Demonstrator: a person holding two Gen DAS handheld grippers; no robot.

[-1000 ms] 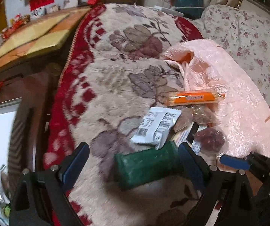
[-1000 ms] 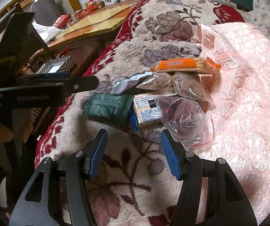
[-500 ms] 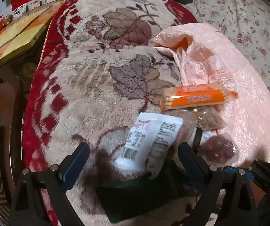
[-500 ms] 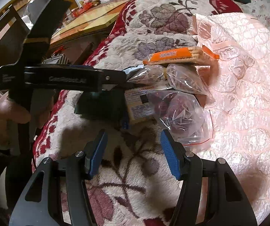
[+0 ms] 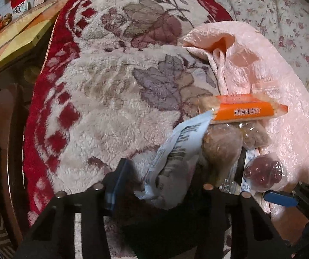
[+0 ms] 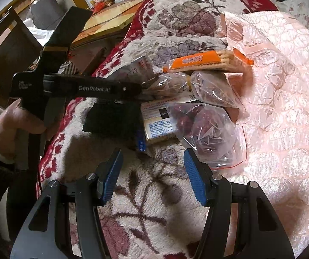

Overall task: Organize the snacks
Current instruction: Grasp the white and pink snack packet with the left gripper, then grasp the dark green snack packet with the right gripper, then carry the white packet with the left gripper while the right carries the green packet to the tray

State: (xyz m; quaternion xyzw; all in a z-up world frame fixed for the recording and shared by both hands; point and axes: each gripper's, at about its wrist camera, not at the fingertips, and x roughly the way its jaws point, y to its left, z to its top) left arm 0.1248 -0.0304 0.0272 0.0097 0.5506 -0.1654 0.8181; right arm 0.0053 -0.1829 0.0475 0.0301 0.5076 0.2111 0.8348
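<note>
Left gripper (image 5: 161,185): jaws closing, with the white crinkled foil snack packet with black print (image 5: 176,151) standing up between them; left blue pad apart from the packet, right pad hidden, so contact cannot be told.
Left gripper from the right wrist view (image 6: 141,88): held by a hand (image 6: 14,123), tips at the pile's left edge, above the dark green flat packet (image 6: 113,118).
Right gripper (image 6: 152,177): jaws apart, nothing between the blue pads, hovering over the cream and dark red floral fleece blanket (image 6: 154,205), just short of the pile.
Snack pile: on the blanket beside the pink quilted cover (image 6: 284,108).
Orange-wrapped biscuit pack (image 6: 206,61): far end of the pile, lying across.
2 clear bags of brown snacks tied with a yellow band (image 6: 189,84): just below the biscuit pack, touching it.
Clear zip bag of dark red dried fruit (image 6: 206,133): nearest the right gripper, partly on the pink cover.
Cream box with printed label (image 6: 158,123): between the green packet and the red fruit bag, partly under the bag.
Wooden table (image 5: 14,43): left of the blanket.
</note>
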